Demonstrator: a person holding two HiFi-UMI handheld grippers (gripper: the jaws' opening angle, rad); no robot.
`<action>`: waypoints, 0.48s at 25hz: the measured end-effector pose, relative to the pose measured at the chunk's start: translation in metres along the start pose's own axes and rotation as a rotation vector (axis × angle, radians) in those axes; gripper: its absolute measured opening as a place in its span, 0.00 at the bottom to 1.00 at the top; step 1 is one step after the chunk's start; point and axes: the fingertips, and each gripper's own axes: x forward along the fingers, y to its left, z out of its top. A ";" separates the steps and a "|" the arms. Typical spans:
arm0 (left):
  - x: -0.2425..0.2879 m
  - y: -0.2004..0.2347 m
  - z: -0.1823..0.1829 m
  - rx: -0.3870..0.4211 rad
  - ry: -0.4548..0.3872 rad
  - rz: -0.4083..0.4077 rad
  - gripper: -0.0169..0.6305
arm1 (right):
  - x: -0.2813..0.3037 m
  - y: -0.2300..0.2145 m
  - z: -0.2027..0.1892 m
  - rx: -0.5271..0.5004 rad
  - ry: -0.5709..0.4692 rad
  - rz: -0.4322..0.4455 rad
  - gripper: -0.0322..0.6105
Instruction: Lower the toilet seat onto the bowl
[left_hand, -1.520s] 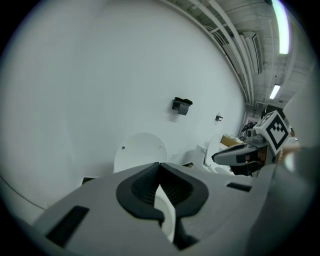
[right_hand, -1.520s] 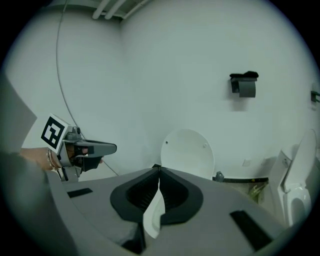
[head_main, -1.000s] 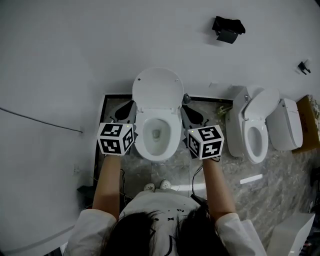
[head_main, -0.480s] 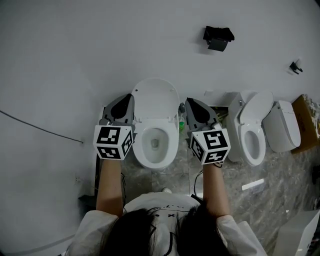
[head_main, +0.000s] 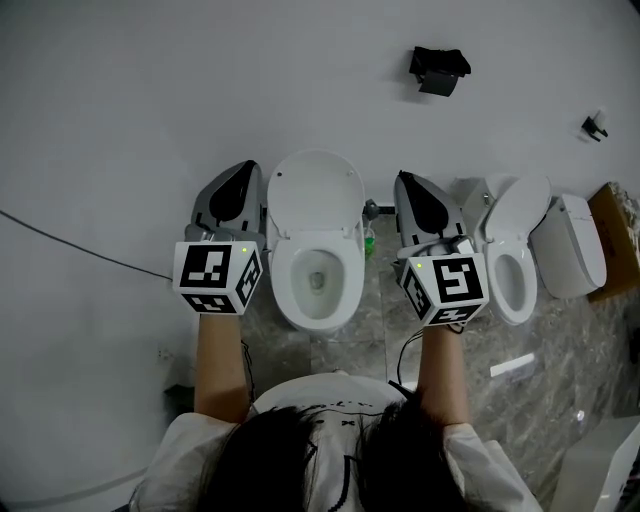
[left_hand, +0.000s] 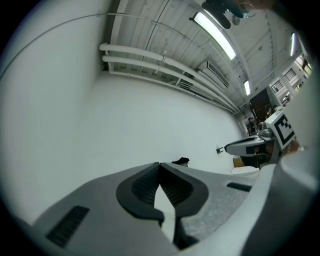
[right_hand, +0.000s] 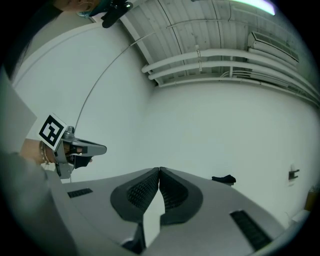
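A white toilet stands against the wall in the middle of the head view, its bowl (head_main: 318, 285) open. A white oval lid (head_main: 316, 193) stands raised behind the bowl; I cannot tell the seat apart from the lid. My left gripper (head_main: 247, 167) is held up left of the lid, jaws shut and empty. On the other side of the lid my right gripper (head_main: 404, 178) is likewise shut and empty. Neither touches the toilet. The left gripper view has shut pads (left_hand: 159, 166) before bare wall. The right gripper view has the same (right_hand: 159, 171).
A second toilet (head_main: 515, 262) with its lid up stands to the right, with a white tank-like piece (head_main: 570, 245) and a cardboard box (head_main: 620, 228) beyond. A green bottle (head_main: 368, 241) sits by the first bowl. A black fixture (head_main: 438, 68) hangs on the wall. A cable (head_main: 80, 246) crosses the left wall.
Both grippers have risen from beside the bowl to beside the raised lid and spread a little apart. Their jaws have stayed shut. The toilet looks the same.
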 end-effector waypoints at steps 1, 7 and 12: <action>-0.001 0.000 0.004 0.009 -0.007 0.000 0.04 | -0.002 -0.001 0.004 -0.005 -0.008 -0.004 0.09; -0.009 0.004 0.027 0.059 -0.054 0.006 0.04 | -0.008 -0.002 0.026 -0.044 -0.051 -0.021 0.09; -0.014 0.004 0.038 0.064 -0.088 0.007 0.04 | -0.011 -0.001 0.031 -0.033 -0.071 -0.024 0.09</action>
